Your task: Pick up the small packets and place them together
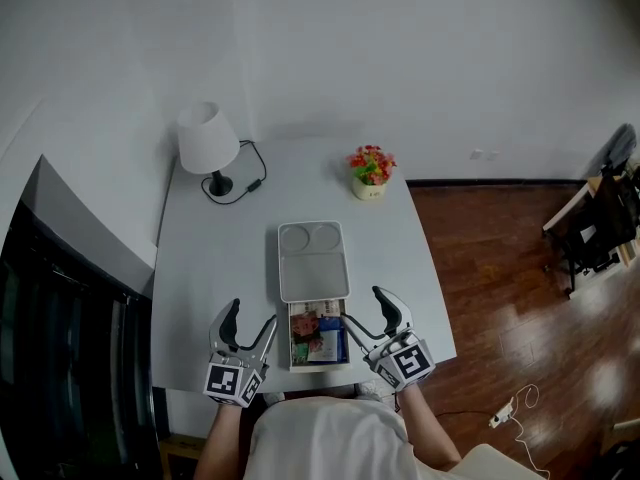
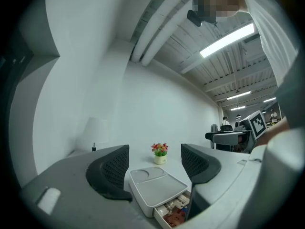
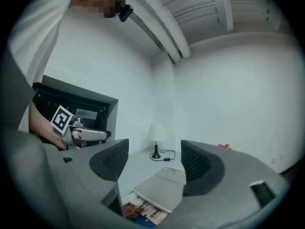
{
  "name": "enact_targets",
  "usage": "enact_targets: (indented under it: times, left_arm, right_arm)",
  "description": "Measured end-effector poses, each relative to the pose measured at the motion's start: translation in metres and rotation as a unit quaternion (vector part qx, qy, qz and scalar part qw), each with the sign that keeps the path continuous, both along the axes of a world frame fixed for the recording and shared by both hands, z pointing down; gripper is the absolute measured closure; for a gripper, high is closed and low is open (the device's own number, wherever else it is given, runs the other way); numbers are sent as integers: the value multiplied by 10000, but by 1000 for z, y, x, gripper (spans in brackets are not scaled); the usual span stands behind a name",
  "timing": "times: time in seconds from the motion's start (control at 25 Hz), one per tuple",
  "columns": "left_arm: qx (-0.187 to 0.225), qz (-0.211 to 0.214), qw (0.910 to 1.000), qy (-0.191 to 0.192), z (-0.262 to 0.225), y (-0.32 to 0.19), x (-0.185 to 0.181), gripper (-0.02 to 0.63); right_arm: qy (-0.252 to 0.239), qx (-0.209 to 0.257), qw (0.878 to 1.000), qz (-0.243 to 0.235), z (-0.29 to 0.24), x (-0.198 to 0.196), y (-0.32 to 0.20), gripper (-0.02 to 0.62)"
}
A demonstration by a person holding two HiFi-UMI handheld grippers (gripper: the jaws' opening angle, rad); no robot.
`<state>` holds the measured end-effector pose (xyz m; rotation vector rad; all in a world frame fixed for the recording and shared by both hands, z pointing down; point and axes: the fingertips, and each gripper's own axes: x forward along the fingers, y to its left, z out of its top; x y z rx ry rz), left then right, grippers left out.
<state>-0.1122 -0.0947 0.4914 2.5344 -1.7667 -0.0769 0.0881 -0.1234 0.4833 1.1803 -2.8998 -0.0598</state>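
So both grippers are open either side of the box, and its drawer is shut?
No: the drawer is pulled out, with packets inside, per the head view. The left gripper and right gripper are open either side of the box.

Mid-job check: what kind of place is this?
Probably an office or lab corner dressed like a home: a white table bearing a white-shaded table lamp and small pot of red flowers, brown wooden plank floor, and an exposed ceiling with long strip lights.

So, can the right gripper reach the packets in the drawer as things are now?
Probably yes. The drawer is pulled out from the white box, the packets lie uncovered, and the right gripper, jaws open, hangs beside it, nothing between.
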Motion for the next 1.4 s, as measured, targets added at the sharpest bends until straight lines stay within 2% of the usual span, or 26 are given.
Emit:
enact_targets:
  times: [0.48,0.56,0.68,0.84,1.08,1.24,1.4]
  left_arm:
    - [-72,318,9993,-171,4,-1,12,284]
    - [-56,320,9993,-209,3,-1,11,284]
    - [-75,288,9993,-243,5,-1,8,284]
    - [-143,240,9992,-270,8,2,5,284]
    - [-206,278,9986,-398,13,8,1,284]
    - [-231,268,9984,-443,14,11,-1,284]
    - [-226,294,9982,-474,12,15,-3,284]
  right_arm:
    - [215,-757,9947,-663,31,8,7,261]
    - [296,-1022,9915,-753,41,6,7,261]
    - [474,-1697,9801,-916,68,-1,7,261]
    - [569,-2760,9517,-1222,111,-18,12,262]
    - [962,-3995,8978,-1584,170,-49,20,262]
    - [1151,-4631,8655,-1525,198,-65,22,264]
    - [1642,-5152,8297,-1385,228,-71,25,264]
